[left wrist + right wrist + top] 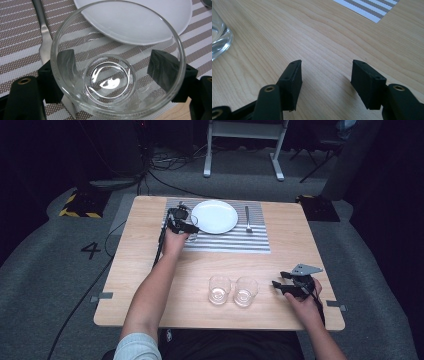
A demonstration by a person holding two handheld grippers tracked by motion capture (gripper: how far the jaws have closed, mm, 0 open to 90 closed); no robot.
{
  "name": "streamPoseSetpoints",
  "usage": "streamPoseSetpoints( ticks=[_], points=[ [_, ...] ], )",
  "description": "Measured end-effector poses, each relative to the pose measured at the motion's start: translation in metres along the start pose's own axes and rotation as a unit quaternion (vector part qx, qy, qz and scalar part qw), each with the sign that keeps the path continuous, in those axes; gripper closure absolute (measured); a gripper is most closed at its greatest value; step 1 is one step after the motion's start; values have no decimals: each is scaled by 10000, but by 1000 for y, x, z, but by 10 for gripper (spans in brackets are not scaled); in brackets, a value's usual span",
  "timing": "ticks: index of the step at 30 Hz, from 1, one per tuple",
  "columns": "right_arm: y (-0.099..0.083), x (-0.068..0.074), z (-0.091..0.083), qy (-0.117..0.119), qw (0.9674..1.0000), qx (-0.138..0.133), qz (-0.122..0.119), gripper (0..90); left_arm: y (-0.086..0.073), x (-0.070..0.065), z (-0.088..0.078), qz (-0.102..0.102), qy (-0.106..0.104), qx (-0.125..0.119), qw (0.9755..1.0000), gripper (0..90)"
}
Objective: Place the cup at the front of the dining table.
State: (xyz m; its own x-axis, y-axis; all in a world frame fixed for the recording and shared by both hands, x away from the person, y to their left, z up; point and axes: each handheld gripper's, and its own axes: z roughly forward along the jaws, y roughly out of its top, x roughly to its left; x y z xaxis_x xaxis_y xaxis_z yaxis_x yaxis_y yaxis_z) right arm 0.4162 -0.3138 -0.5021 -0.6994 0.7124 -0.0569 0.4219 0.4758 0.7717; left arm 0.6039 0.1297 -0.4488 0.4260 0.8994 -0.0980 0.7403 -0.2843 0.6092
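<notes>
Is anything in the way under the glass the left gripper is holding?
Partly. The left gripper holds the glass over the striped mat. A fork lies just beside and below it, and the white plate sits close behind.

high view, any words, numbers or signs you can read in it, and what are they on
"4": a dark number on the grey floor left of the table.
Yellow and black hazard stripes, a sign without words, edge a dark base on the floor beyond the table's left corner.
No print can be read on the plate, the striped mat, the two glasses near the person or the grippers.
</notes>
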Motion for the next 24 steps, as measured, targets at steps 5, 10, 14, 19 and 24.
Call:
streamPoseSetpoints(
  ticks=[5, 10, 14, 19, 24],
  points=[
    [0, 0, 0, -5, 10000, 0, -34, 424, 0, -4, 0, 108, 96, -2, 9999, 198],
    [0, 0, 0, -7, 10000, 11, -40, 424, 0, -9, -1, 446, 189, 161, 9987, 195],
    [0, 0, 0, -9, 10000, 15, -37, 424, -1, -9, -2, 429, 196, 272, 9985, 195],
    [0, 0, 0, -20, 10000, 10, -28, 424, -1, -11, -5, 354, 305, 130, 9988, 158],
    [0, 0, 0, 0, 10000, 5, -31, 424, -1, -12, -15, 397, 264, -100, 9988, 136]
  ],
)
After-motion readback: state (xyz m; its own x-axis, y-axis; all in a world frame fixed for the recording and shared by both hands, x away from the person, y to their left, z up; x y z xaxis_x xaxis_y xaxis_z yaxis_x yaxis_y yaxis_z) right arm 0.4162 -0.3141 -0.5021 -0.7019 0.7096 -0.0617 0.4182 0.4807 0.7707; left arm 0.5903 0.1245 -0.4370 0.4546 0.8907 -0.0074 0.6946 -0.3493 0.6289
